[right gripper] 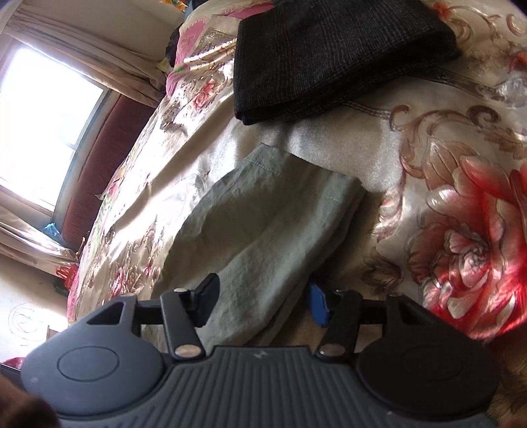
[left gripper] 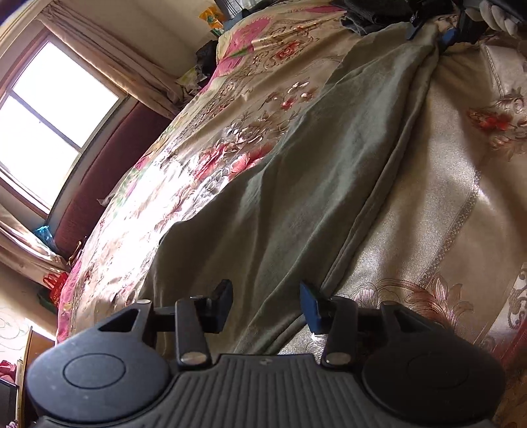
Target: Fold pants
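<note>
Green pants [left gripper: 316, 184] lie stretched lengthwise on the floral bedspread [left gripper: 461, 204], legs stacked one on the other so one lengthwise fold looks done; hem end [right gripper: 263, 197] sits near the right gripper, the other end runs down to the left gripper; cloth is laid out long, probably so both ends can be picked up and brought together for the crosswise fold. Left gripper [left gripper: 266, 307] hovers over the near end, fingers spread, cloth below the gap but pads not pressing it; holds nothing. Right gripper [right gripper: 263, 304] is the same: fingers apart over the leg cloth, nothing pinched; in the left wrist view it shows at the far end of the pants [left gripper: 431, 29], a gloved hand [left gripper: 494, 16] behind it. Dark folded garment [right gripper: 329, 56] sits just past the hems, apart from the green cloth, likely a finished piece set aside. Window [left gripper: 42, 125] and curtain [left gripper: 108, 62] lie beyond the bed.
</note>
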### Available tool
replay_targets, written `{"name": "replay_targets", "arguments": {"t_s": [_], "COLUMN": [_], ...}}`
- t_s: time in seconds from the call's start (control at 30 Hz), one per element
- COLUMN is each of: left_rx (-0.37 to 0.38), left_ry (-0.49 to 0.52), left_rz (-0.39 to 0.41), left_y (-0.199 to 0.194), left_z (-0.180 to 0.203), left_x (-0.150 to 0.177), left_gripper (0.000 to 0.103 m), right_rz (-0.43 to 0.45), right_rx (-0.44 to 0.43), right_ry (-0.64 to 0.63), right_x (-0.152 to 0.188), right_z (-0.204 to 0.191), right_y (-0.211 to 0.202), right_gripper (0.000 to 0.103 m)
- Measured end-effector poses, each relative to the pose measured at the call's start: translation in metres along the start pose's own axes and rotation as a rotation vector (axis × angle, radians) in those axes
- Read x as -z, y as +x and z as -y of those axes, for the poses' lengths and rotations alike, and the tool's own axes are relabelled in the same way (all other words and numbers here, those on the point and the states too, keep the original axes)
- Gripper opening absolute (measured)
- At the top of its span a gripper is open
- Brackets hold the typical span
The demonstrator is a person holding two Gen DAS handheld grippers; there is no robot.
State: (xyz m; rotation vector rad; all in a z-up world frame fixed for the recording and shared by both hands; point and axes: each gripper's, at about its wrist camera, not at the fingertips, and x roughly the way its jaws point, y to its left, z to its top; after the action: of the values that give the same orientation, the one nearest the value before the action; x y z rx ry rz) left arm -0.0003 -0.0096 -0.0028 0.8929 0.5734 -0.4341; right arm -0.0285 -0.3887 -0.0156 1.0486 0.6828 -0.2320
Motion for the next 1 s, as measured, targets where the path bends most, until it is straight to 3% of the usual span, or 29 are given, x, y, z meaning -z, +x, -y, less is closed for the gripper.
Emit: {"name": "replay_targets", "arguments": {"t_s": [0.13, 0.23, 0.33, 0.37, 0.47, 0.6, 0.7, 0.73, 0.83, 0.9, 0.97, 1.0], "left_rx": [0.027, 0.044, 0.039, 0.034, 0.078, 0.183, 0.283, 0.283, 0.228, 0.226, 0.280, 0.328], "left_ry": [-0.024, -0.033, 0.009, 0.032, 0.055, -0.036, -0.147, -0.151, -0.073, -0.031, -0.018, -0.020], "left_rz": [0.025, 0.038, 0.041, 0.045, 0.034, 0.027, 0.053, 0.072, 0.099, 0.086, 0.033, 0.022], "left_y": [-0.005, -0.001, 0.008, 0.009, 0.005, -0.011, -0.015, -0.014, -0.003, 0.011, 0.022, 0.022], "left_z": [-0.007, -0.004, 0.009, 0.012, 0.010, -0.012, -0.031, -0.031, -0.012, 0.005, 0.017, 0.022], "left_x": [-0.002, -0.008, -0.012, -0.013, -0.015, -0.020, -0.031, -0.034, -0.042, -0.045, -0.048, -0.050], "left_gripper": [0.060, 0.060, 0.059, 0.059, 0.051, 0.050, 0.057, 0.058, 0.058, 0.057, 0.034, 0.012], "right_rz": [0.000, -0.005, 0.002, 0.012, -0.002, 0.075, 0.054, 0.038, 0.031, 0.005, -0.004, 0.002], "right_rx": [-0.011, -0.040, -0.043, -0.029, -0.015, -0.110, -0.008, 0.013, -0.028, -0.032, -0.038, -0.046], "right_ry": [-0.022, 0.002, 0.023, 0.026, 0.042, 0.015, -0.008, 0.014, 0.064, 0.073, 0.061, 0.077], "right_x": [0.005, 0.002, -0.001, -0.002, -0.005, -0.007, -0.009, -0.010, -0.009, -0.008, -0.009, -0.011], "right_z": [0.002, 0.002, 0.000, -0.001, 0.001, -0.004, 0.004, 0.011, 0.021, 0.023, 0.024, 0.025], "right_y": [-0.002, 0.005, 0.019, 0.019, 0.017, -0.015, -0.009, -0.003, 0.004, 0.011, 0.015, 0.015], "right_gripper": [0.050, 0.055, 0.055, 0.050, 0.006, 0.004, 0.004, 0.004, 0.005, 0.008, 0.008, 0.008]}}
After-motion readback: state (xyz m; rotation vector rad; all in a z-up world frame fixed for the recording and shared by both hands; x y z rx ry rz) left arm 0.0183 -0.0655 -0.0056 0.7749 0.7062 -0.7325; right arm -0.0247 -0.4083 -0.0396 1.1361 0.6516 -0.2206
